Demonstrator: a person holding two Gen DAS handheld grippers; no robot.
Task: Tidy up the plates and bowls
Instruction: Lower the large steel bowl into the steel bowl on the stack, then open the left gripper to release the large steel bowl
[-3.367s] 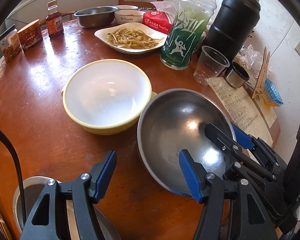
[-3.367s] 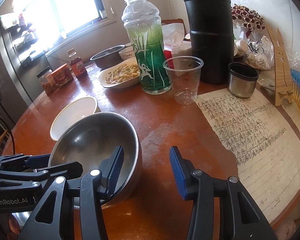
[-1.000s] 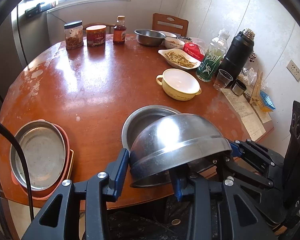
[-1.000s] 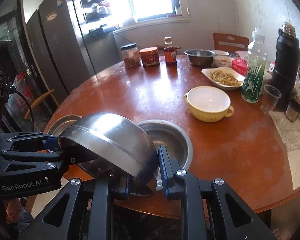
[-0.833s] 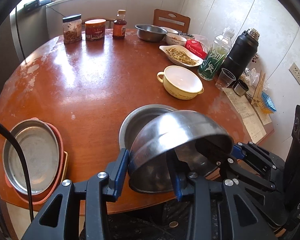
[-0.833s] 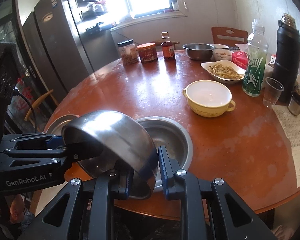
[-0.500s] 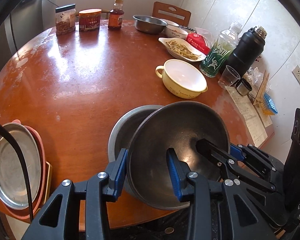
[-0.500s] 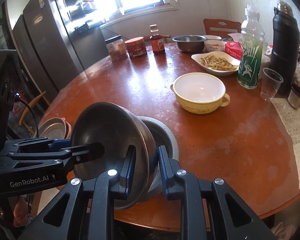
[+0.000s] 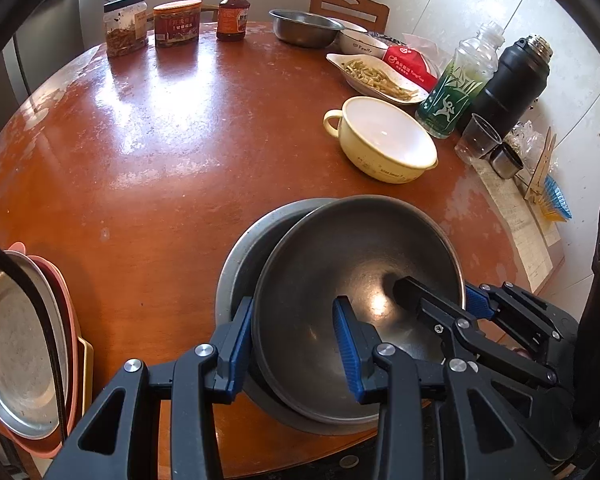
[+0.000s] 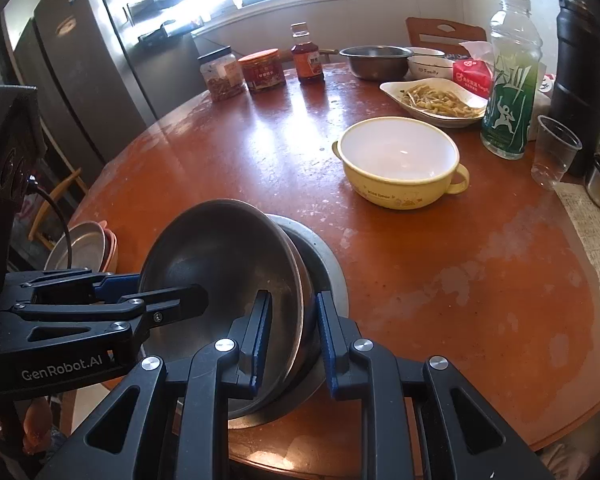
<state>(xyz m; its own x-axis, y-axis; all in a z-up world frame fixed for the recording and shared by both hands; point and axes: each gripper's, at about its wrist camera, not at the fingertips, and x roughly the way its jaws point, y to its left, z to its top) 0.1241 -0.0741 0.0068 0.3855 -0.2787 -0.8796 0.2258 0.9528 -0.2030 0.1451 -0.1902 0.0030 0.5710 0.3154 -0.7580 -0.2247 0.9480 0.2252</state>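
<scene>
Nesting the steel bowl [image 9: 356, 280], both grippers clamped on its rim.
My left gripper [image 9: 296, 344] and right gripper [image 10: 290, 332] jaws pinch it, tilted into the lower bowl [image 9: 240, 264]; yellow bowl [image 9: 384, 140] remains.

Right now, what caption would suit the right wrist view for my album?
Both grippers, right gripper and left gripper, hold a steel bowl tilted into another steel bowl.

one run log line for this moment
phase: nesting | held: steel bowl, tilted | left gripper: shut on rim | right gripper: shut on rim | target: steel basin beneath
</scene>
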